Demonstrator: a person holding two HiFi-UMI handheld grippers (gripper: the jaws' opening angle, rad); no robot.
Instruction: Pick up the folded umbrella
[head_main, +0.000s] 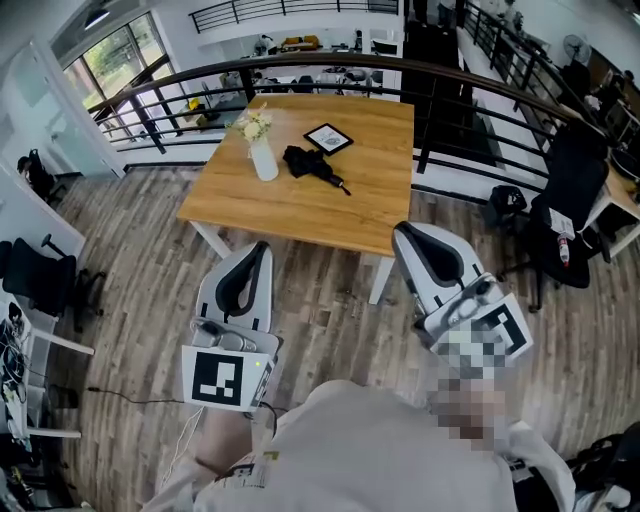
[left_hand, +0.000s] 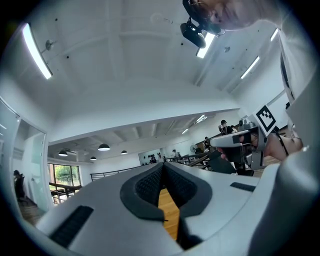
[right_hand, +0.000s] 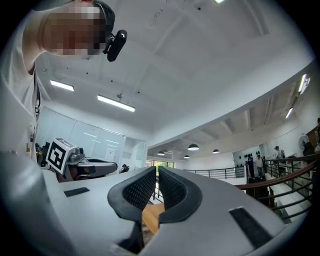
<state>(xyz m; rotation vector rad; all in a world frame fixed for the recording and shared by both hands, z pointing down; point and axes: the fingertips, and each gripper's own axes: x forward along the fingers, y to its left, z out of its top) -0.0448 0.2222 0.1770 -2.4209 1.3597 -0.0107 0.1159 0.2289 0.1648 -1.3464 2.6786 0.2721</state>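
The folded black umbrella (head_main: 318, 165) lies on the wooden table (head_main: 300, 215), near its middle. Both grippers hang over the floor on the near side of the table, well short of the umbrella and pointing towards it. My left gripper (head_main: 262, 247) has its jaws shut with nothing between them; its own view shows the dark pads meeting at the tip (left_hand: 162, 166) above a strip of the tabletop. My right gripper (head_main: 400, 230) is also shut and empty, its pads (right_hand: 156, 170) close together. The umbrella does not show in either gripper view.
A white vase with flowers (head_main: 262, 150) stands just left of the umbrella and a tablet (head_main: 328, 138) lies behind it. A curved black railing (head_main: 300, 72) runs beyond the table. Black office chairs stand at the right (head_main: 570, 210) and left (head_main: 45, 280).
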